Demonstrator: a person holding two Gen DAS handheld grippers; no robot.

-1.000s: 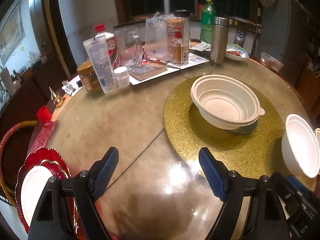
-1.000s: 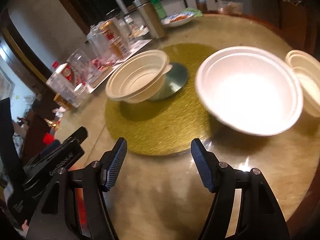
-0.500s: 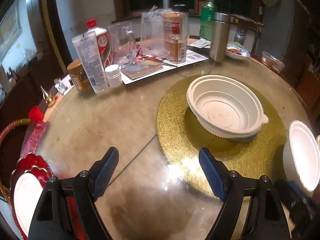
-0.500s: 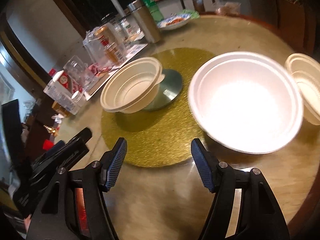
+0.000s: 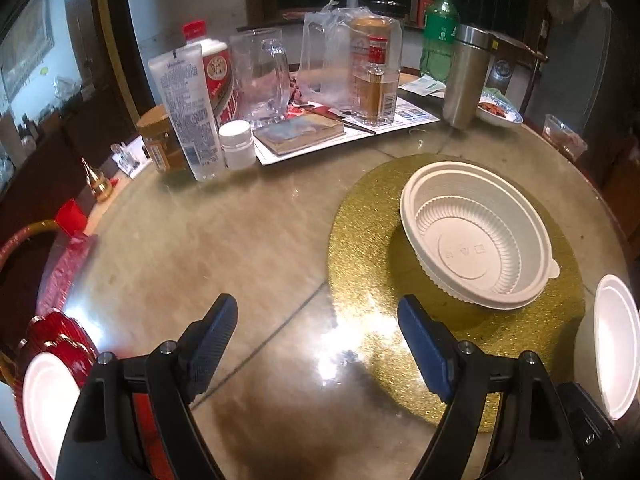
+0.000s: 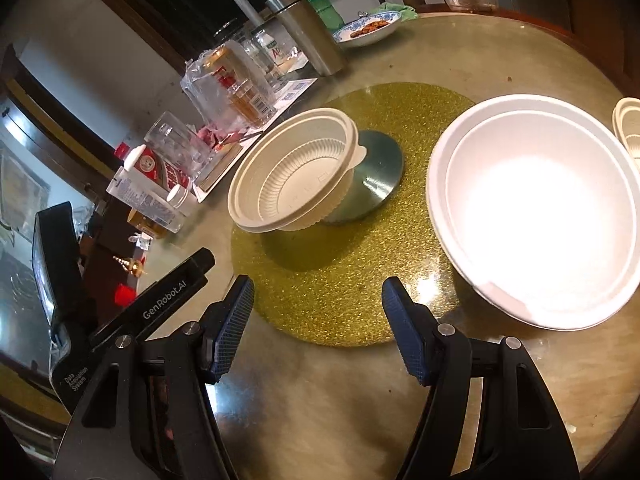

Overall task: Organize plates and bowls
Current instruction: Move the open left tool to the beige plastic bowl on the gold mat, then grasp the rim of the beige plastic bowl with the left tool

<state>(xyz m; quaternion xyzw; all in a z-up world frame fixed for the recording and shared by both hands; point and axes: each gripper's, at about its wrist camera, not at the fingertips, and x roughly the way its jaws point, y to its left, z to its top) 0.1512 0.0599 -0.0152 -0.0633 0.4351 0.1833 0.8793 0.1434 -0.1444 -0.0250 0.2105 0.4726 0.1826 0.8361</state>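
while both hand-held grippers hung spread and empty over the round worktop (image 5: 224, 248), little of the sorting looked done. the left hand-held gripper (image 5: 316, 340) and the right hand-held gripper (image 6: 318, 322) pinched nothing. a ribbed plastic bowl (image 5: 476, 236) sat tilted, propped on a metal disc (image 6: 376, 176) at the middle of the gold glitter mat (image 6: 332, 280). a large white bowl (image 6: 536, 212) stood apart at the mat's edge, a smaller ribbed bowl (image 6: 628, 124) just beyond it. a white plate (image 5: 48, 396) lay on red scalloped plates (image 5: 60, 340) at the worktop's left rim. by my judgement, the loose bowls were yet to be nested.
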